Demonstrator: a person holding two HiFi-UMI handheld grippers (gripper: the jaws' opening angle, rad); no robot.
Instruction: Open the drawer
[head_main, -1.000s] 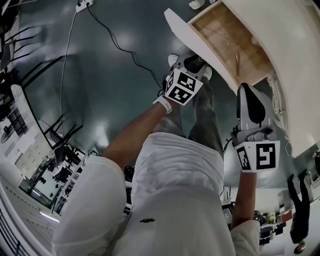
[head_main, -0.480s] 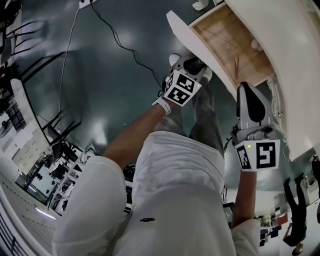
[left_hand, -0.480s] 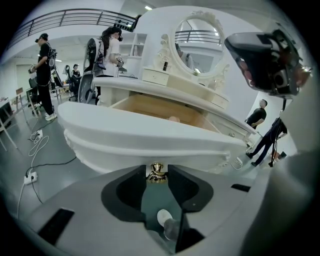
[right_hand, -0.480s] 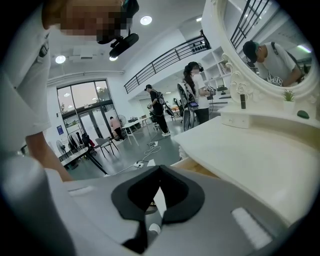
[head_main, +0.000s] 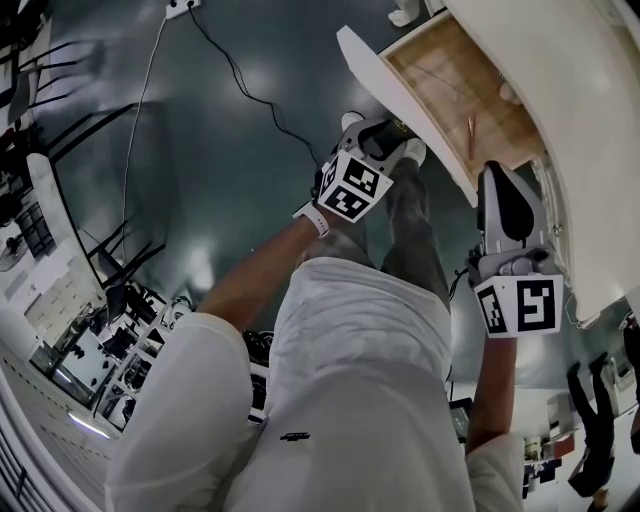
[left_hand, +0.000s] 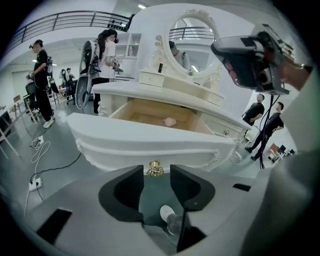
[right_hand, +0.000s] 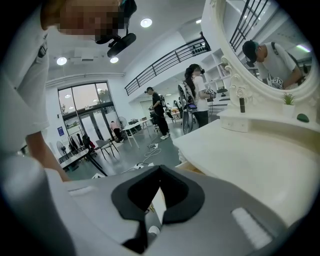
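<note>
The white carved wooden drawer (left_hand: 150, 142) stands pulled out at the front of the white dressing table (left_hand: 165, 92), rigid and probably easy-sliding; its small, slippery brass knob (left_hand: 155, 168) is the hold; the left gripper (left_hand: 156, 176) has just been opening its jaws, with the knob loose at their tips; the right gripper (right_hand: 159, 172) is closed and empty.

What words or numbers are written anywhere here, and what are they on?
No words or numbers can be read here.
Left tool's marker cube: black-and-white squares, no letters.
Right tool's marker cube: the same.
Dark shirt logo: too small to read.
Blue sign by the glass doors: too blurred to read.
</note>
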